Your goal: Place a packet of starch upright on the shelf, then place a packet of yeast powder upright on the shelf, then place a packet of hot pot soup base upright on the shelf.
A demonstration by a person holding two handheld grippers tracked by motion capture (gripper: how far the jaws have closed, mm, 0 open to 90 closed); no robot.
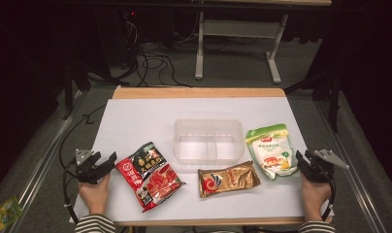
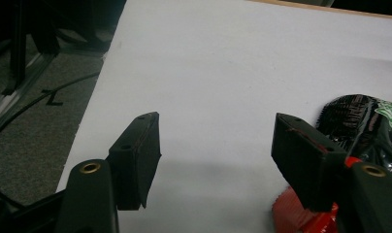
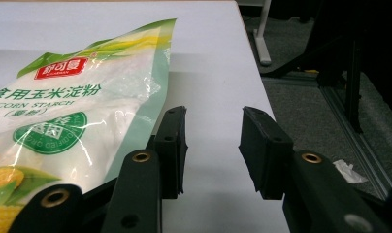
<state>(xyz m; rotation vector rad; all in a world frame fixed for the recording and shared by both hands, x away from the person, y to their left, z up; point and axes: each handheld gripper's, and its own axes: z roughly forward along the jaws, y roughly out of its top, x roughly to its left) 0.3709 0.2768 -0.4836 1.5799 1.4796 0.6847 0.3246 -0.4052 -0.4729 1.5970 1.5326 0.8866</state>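
we've got left gripper [image 1: 106, 162] wide open, empty, right beside the red hotpot pouch [image 1: 149, 175] | right gripper [image 1: 301, 160] gaping by the corn starch bag [image 1: 271, 150] | looks staged for binning into the clear tub [image 1: 208, 141]

left hand-held gripper [image 1: 106, 161] agape, right hand-held gripper [image 1: 301, 160] agape

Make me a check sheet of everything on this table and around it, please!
Surface: white table top, wooden strip at its far edge.
Job's things: clear tub in the middle; red and black packet, gold packet and corn starch bag lying flat in front of it and to its right.
Clutter: nothing seen on the table.
Grippers: left gripper open, nothing between its jaws; right gripper open, beside the corn starch bag.
Cables: black cables on the floor.
Surroundings: grey carpet, a table frame, a green packet on the floor.
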